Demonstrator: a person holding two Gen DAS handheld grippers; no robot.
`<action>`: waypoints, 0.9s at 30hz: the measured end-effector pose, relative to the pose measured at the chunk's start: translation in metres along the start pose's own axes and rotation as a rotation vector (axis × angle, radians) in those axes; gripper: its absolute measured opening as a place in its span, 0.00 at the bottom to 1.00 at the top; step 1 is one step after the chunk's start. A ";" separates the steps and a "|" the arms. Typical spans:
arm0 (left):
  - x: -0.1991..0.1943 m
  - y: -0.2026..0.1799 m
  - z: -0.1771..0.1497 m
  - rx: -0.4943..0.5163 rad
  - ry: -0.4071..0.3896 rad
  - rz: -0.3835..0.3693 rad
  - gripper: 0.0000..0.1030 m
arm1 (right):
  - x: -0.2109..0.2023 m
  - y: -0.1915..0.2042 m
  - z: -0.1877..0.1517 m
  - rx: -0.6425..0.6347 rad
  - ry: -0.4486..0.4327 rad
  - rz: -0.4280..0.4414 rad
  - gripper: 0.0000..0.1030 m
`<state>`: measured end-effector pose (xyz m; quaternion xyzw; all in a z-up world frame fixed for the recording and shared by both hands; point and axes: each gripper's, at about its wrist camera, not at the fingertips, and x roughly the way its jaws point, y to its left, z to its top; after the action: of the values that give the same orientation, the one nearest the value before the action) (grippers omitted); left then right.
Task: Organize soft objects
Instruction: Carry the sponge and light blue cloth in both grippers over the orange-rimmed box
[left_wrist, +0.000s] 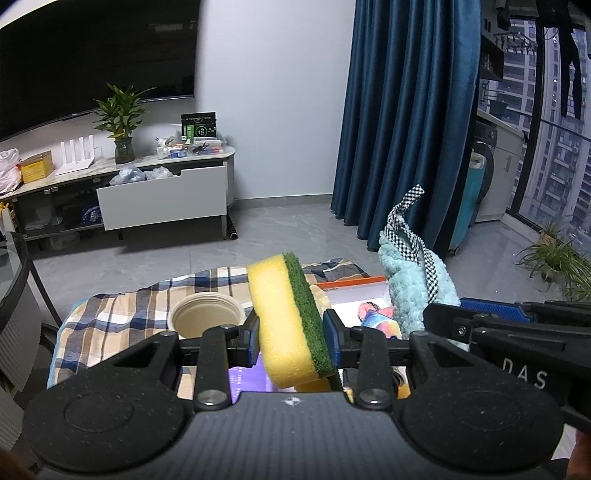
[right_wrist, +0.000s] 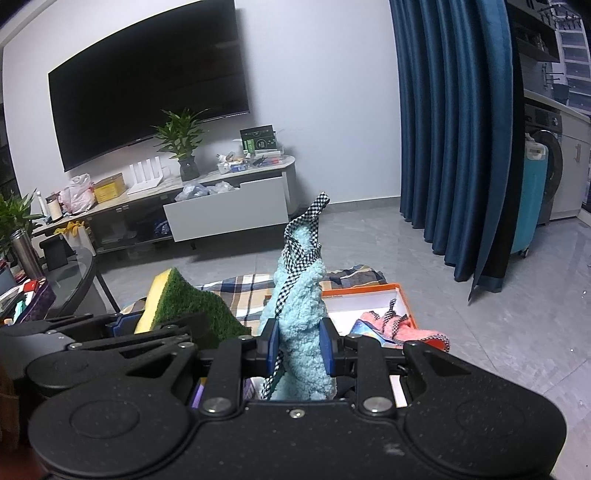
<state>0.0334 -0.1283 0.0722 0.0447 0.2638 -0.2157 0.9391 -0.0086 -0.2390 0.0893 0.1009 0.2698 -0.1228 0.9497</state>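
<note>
My left gripper (left_wrist: 291, 341) is shut on a yellow sponge with a green scouring side (left_wrist: 284, 325), held upright above the table. My right gripper (right_wrist: 298, 350) is shut on a fluffy light-blue cloth with black-and-white checked trim (right_wrist: 301, 314), which stands up between the blue pads. In the left wrist view the blue cloth (left_wrist: 410, 291) and the right gripper (left_wrist: 517, 332) are at the right. In the right wrist view the sponge (right_wrist: 184, 302) and the left gripper (right_wrist: 110, 332) are at the left. A pink cloth (right_wrist: 406, 326) lies in the orange-rimmed box (right_wrist: 369, 290).
A plaid cloth (left_wrist: 122, 317) covers the table, with a stack of paper bowls (left_wrist: 207, 314) on it. A glass side table (right_wrist: 66, 284) stands at the left. Beyond are grey floor tiles, a TV cabinet with an open drawer (left_wrist: 162, 201) and a blue curtain (left_wrist: 402, 122).
</note>
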 end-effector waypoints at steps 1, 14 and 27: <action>0.001 -0.001 0.000 0.002 0.001 -0.003 0.34 | 0.000 0.001 0.000 0.002 0.000 -0.002 0.29; 0.010 -0.006 -0.001 0.018 0.013 -0.028 0.34 | 0.011 0.005 -0.002 0.029 0.001 -0.030 0.29; 0.022 -0.011 -0.002 0.032 0.031 -0.052 0.34 | 0.021 0.007 -0.003 0.052 0.006 -0.059 0.29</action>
<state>0.0451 -0.1466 0.0597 0.0559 0.2758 -0.2437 0.9281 0.0091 -0.2355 0.0762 0.1176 0.2721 -0.1575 0.9420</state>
